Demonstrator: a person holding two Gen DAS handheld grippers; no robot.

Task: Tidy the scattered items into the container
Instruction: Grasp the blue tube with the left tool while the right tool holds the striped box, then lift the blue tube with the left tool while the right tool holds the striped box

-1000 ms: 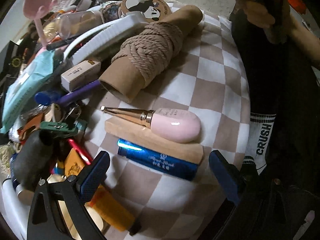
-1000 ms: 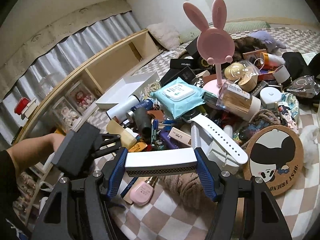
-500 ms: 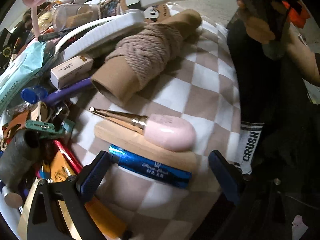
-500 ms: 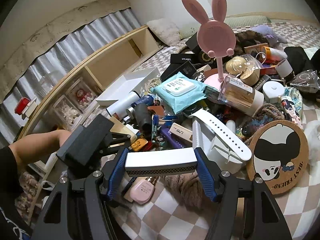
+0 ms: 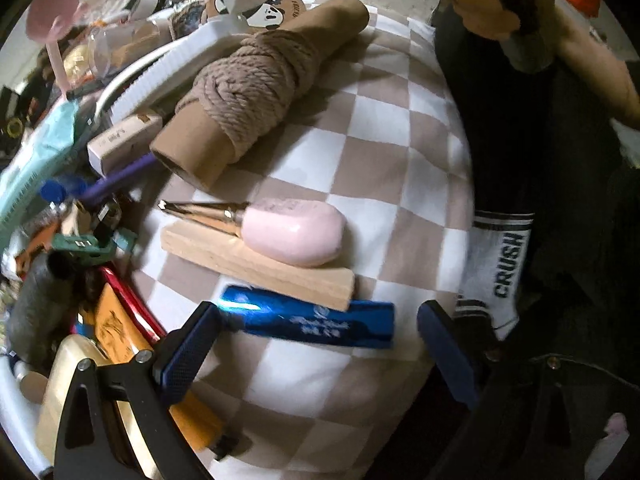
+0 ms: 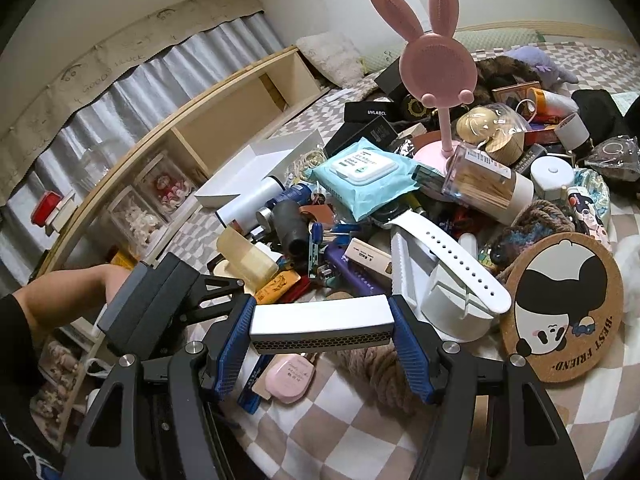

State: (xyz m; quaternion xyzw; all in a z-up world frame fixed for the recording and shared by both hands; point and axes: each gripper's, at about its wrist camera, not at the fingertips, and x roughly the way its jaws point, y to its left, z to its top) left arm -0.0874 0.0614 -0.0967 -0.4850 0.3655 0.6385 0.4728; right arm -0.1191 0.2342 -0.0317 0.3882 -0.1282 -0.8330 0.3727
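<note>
Left gripper now closer over blue case at six o'clock, jaws wide, nothing held: pickup looks next. Right gripper clamped on one silver harmonica. One white tray at ten o'clock. One pink bottle, one wood block.

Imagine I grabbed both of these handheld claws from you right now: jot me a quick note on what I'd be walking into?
Right gripper: shut on a white harmonica, held above the pile.
Left gripper: open, pointing down, its fingers either side of the blue bar beside the wooden block and pink bottle.
White tray, probably the container, sits behind the clutter.
Done: one item picked up.
Left: nearly everything is still scattered on the checkered cloth.
</note>
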